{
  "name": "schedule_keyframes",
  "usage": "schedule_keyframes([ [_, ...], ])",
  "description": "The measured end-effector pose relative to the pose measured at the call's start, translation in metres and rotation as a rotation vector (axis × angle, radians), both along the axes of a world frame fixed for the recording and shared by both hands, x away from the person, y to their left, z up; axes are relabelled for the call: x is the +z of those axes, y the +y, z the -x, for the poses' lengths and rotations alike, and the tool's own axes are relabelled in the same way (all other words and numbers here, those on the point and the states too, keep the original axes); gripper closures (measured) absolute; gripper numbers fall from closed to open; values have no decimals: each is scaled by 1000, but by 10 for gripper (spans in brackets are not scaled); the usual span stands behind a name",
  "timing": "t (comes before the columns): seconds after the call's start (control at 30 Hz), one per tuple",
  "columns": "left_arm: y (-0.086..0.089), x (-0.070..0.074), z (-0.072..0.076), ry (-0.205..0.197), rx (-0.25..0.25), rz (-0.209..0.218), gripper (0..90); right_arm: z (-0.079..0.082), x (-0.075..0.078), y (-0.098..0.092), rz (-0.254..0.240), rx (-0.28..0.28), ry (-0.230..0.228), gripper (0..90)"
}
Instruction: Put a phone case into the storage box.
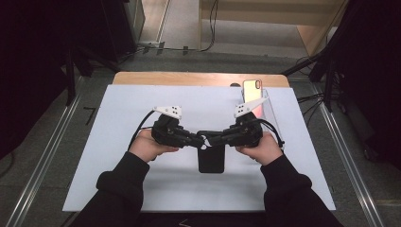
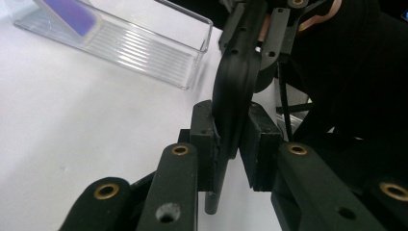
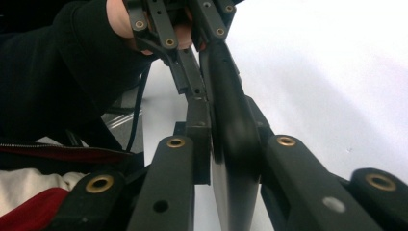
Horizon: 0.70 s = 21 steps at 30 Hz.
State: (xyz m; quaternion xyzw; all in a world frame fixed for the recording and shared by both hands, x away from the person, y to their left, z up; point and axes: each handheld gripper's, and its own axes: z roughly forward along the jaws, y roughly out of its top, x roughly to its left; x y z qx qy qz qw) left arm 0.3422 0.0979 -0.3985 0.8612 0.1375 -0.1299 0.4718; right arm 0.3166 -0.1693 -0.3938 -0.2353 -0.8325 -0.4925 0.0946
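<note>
Near the counter's (image 1: pixel 118 156) front edge, at its middle, a black phone case (image 1: pixel 211 158) is clamped at its far end by both tools: the left hand-held gripper (image 1: pixel 201 140) and the right hand-held gripper (image 1: pixel 207 138) each pinch its rim. Toward the far right corner, a clear plastic tray (image 1: pixel 270 112) holds a phone (image 1: pixel 252 92) propped up.

The case (image 1: pixel 211 158) is plain black. Both tongs, left (image 1: pixel 201 140) and right (image 1: pixel 208 140), are black, with brass-coloured rivets and white top plates. The worktop (image 1: pixel 118 118) is white with a tan edge at 12 o'clock. The tray (image 2: pixel 144 45) is clear and ribbed. The sleeves (image 1: pixel 118 184) are black.
</note>
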Motion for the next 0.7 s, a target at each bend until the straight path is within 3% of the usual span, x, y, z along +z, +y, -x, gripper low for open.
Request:
schedule_keyframes([
  [0.1,0,2,1,11,9,7,778,0,1,0,-16,-25,-3,679],
  [0.27,3,4,2,12,24,1,778,3,3,0,-29,-89,-73,423],
  [0.3,5,6,2,15,35,-2,777,3,4,-1,-29,-124,-101,370],
  [0.37,6,7,2,46,60,-10,777,2,5,-3,-28,-161,-91,350],
  [0.5,14,10,-1,30,115,-11,776,0,6,-6,-48,-225,-74,273],
  [0.7,26,14,-6,45,227,-24,774,2,3,-5,-9,-294,-92,272],
])
